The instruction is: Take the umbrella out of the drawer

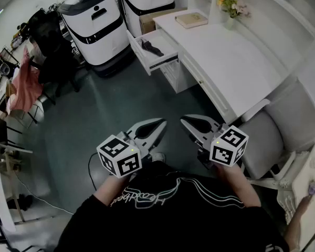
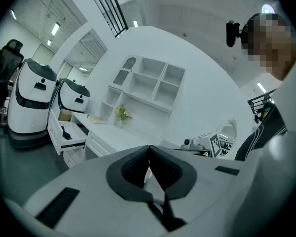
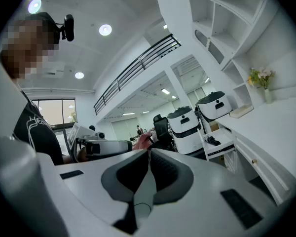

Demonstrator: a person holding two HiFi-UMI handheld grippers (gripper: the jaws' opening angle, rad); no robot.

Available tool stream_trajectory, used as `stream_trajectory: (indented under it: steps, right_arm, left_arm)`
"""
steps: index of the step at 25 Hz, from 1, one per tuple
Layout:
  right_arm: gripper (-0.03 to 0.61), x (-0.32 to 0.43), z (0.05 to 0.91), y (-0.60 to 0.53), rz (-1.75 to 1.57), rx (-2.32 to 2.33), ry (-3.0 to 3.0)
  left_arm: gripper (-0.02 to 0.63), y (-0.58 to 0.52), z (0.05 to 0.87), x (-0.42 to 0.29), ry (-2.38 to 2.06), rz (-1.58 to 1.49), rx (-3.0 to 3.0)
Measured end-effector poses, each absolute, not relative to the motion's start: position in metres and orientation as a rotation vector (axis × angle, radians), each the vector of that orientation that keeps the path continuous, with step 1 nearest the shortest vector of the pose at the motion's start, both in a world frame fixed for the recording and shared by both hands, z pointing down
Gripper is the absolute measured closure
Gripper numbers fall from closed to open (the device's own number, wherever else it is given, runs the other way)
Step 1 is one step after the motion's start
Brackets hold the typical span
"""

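A black folded umbrella (image 1: 151, 47) lies in the open white drawer (image 1: 164, 58) at the left end of the white desk (image 1: 236, 67). It also shows small in the left gripper view, umbrella (image 2: 65, 131), and in the right gripper view, umbrella (image 3: 213, 141). Both grippers are held close to the person's body over the floor, far from the drawer. My left gripper (image 1: 161, 122) is shut, pads touching, nothing between them. My right gripper (image 1: 184, 119) is likewise shut and empty. They point roughly level toward the desk.
Two large white machines (image 1: 92, 22) stand on the floor beside the drawer. A book (image 1: 191, 19) and a vase of flowers (image 1: 230, 7) sit on the desk. A grey chair (image 1: 273, 135) stands at my right, and dark chairs with clutter (image 1: 47, 56) at the left.
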State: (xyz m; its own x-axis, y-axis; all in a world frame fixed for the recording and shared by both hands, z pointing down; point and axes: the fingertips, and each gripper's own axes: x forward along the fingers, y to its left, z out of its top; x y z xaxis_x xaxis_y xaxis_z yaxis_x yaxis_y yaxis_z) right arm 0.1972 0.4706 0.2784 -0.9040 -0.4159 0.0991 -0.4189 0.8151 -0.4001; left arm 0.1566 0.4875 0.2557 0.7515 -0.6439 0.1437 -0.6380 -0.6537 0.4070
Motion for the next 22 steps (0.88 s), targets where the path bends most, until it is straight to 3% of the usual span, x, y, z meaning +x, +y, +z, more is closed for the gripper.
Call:
stream_trajectory:
  steps: [10,22]
  right_arm:
    - [0.528,0.180,0.288,0.435,0.708,0.710,-2.972]
    - [0.526,0.127,0.316,0.312,0.746,0.804,-2.904]
  left_arm:
    - [0.592,0.451,0.269,0.136,-0.962,-0.008,2.487]
    - [0.592,0.319,0.290,0.080,-0.897,0.034,2.419]
